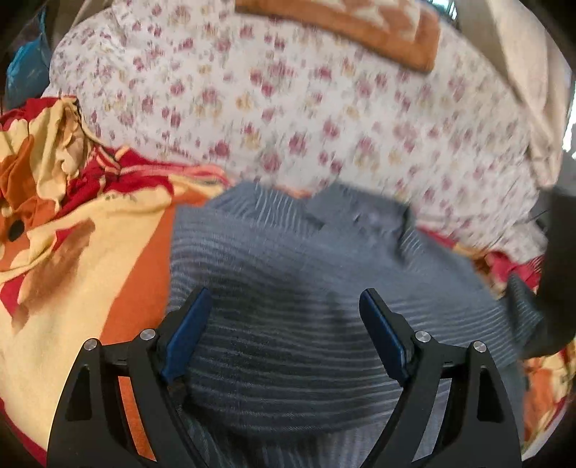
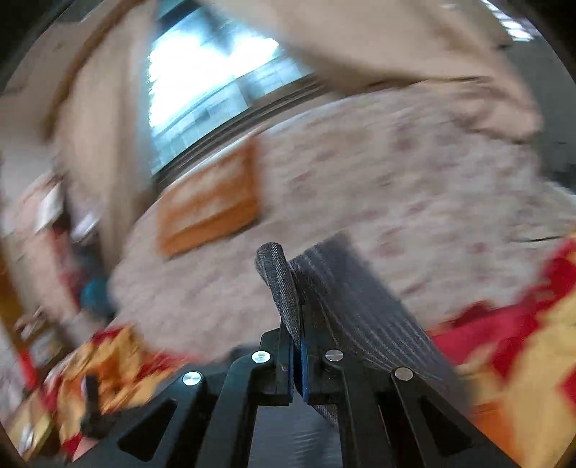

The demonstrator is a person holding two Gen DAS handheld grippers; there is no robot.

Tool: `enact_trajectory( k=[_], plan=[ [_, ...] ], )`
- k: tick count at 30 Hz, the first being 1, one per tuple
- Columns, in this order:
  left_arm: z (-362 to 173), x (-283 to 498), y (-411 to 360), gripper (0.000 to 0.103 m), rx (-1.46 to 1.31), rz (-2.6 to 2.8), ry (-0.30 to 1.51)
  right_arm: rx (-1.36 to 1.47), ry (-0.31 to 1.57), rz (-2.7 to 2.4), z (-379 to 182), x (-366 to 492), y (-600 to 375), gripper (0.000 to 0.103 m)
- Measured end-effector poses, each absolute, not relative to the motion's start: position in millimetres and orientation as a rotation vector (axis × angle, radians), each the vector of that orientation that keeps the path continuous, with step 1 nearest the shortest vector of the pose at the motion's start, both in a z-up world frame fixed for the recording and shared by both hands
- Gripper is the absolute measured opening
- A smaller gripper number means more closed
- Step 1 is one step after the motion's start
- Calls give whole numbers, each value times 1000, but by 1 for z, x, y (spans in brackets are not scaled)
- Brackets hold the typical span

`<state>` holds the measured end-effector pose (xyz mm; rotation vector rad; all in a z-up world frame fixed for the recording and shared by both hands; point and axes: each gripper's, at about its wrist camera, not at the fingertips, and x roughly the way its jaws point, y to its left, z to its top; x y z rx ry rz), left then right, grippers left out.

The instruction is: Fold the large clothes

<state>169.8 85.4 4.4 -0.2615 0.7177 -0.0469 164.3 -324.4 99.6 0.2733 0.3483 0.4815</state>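
Observation:
A grey-blue striped shirt (image 1: 288, 273) lies on the bed in the left wrist view, its collar toward the far side. My left gripper (image 1: 286, 306) is open just above the shirt's body, holding nothing. My right gripper (image 2: 296, 324) is shut on a fold of the same striped shirt (image 2: 280, 284), and the cloth trails off to the right of the jaws. The right wrist view is blurred by motion.
A red, orange and cream flowered blanket (image 1: 64, 223) covers the near bed. A white sheet with small pink flowers (image 1: 288, 108) lies beyond. A folded orange cloth (image 1: 345, 25) rests on it at the back, also in the right wrist view (image 2: 212, 205). A bright window (image 2: 201, 75) is behind.

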Motion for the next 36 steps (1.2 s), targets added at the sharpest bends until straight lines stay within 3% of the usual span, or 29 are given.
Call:
enact_trajectory(
  k=[4,10,13,14,15,17,27,28,30,32,36],
  plan=[
    [12,165,90,84,-308,-95,678,163,510,644,47,178,-217,2],
    [1,176,95,84,-454,-202,749,20,775,732,-41,183,-152,3],
    [4,176,82,84,-468,-300,766,22,746,716,-40,176,-156,4],
    [3,177,75,84,-462,-337,780,7,749,694,-40,176,-158,10],
    [1,178,69,84,-455,-371,804,-8,757,670,-41,174,-159,30],
    [-3,180,58,84,-435,-402,841,-22,762,628,-42,169,-161,47],
    [-7,175,18,84,-387,-591,905,-11,912,407,-23,97,-224,48],
    [-7,174,15,84,-379,-606,913,0,924,394,-26,88,-231,49],
    [-12,173,6,84,-374,-640,948,14,956,365,-38,79,-240,62],
    [-15,172,0,84,-361,-652,953,0,967,354,-43,78,-241,63],
    [-14,176,-2,84,-376,-654,941,-43,937,366,-45,80,-235,76]
  ],
)
